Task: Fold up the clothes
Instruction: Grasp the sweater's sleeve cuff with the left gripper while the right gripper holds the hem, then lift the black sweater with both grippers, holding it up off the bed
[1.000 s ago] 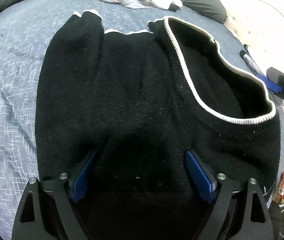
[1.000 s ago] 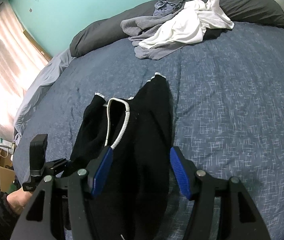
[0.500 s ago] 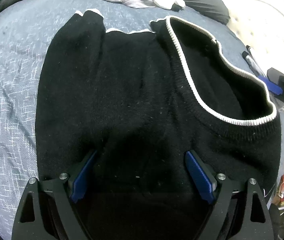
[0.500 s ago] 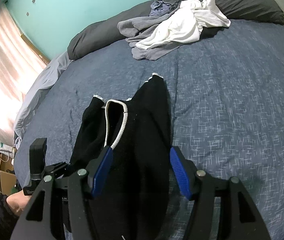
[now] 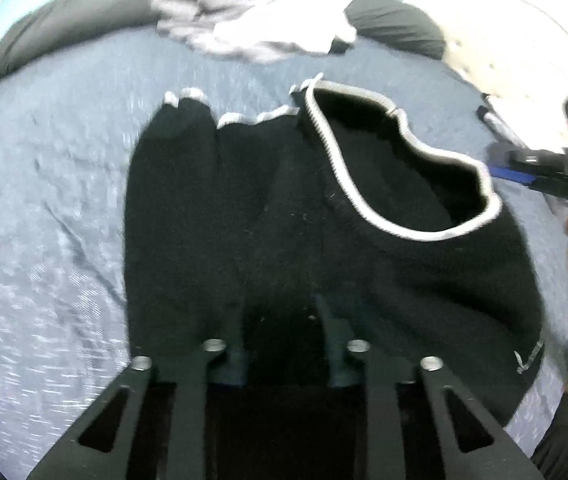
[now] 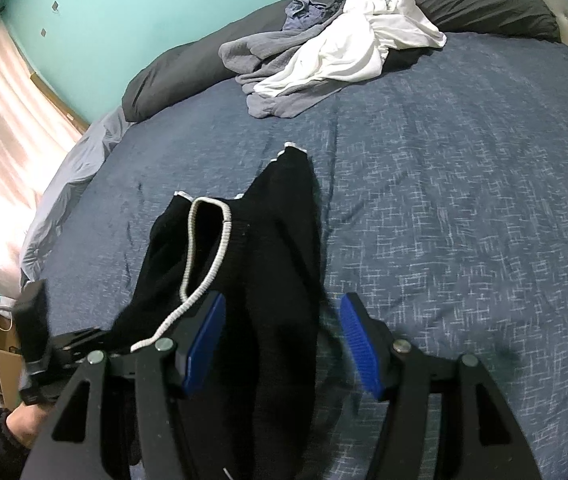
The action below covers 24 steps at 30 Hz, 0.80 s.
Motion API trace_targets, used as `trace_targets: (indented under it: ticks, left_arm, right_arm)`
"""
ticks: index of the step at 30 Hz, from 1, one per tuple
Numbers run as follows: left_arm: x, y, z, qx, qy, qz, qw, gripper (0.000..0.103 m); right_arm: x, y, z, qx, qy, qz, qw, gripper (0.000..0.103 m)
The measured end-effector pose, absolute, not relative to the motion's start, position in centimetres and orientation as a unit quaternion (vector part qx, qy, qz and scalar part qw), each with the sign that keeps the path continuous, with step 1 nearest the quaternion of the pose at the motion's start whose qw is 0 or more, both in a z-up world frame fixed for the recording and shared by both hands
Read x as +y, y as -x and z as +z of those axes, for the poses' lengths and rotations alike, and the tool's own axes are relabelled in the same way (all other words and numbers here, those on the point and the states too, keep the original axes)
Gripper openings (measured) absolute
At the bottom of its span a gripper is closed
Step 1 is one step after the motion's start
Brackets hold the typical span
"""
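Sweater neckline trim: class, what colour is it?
White, against the black sweater; the trim shows best in the left wrist view.

From my view the blue bedspread (image 6: 463, 208) is free on the right of the black sweater (image 6: 280, 264) – a gripper can pass there without touching anything. At the far end, a heap of grey and white clothes (image 6: 323, 52) lies against the dark pillows (image 6: 483, 4) and closes that way. The bedspread left of the sweater is also free.
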State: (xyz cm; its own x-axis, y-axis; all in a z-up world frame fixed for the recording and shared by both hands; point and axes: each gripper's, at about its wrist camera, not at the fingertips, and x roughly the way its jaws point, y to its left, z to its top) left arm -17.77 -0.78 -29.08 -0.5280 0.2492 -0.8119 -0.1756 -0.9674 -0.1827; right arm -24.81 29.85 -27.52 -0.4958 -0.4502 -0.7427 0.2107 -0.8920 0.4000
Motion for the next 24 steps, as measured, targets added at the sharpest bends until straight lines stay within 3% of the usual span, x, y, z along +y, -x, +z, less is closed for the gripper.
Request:
trace_targets:
  ticks: [4, 11, 24]
  left_arm:
    - [-1.9, 18.2, -27.0, -0.053, 0.439, 0.888, 0.127, 0.013]
    - [-7.8, 15.0, -22.8, -0.063, 0.398, 0.908, 0.112, 0.012]
    - [-14.9, 13.5, -24.8, -0.118, 0.413, 0.901, 0.063, 0.012]
  right_arm:
    - [29.3, 25.4, -27.7, -0.108, -0.470, -0.854, 0.194, 0.064]
    - [27.8, 26.6, -28.1, -0.076, -0.476, -0.854, 0.194, 0.066]
    - [22.1, 28.2, -26.6, 0.018, -0.457, -0.859, 0.231, 0.066]
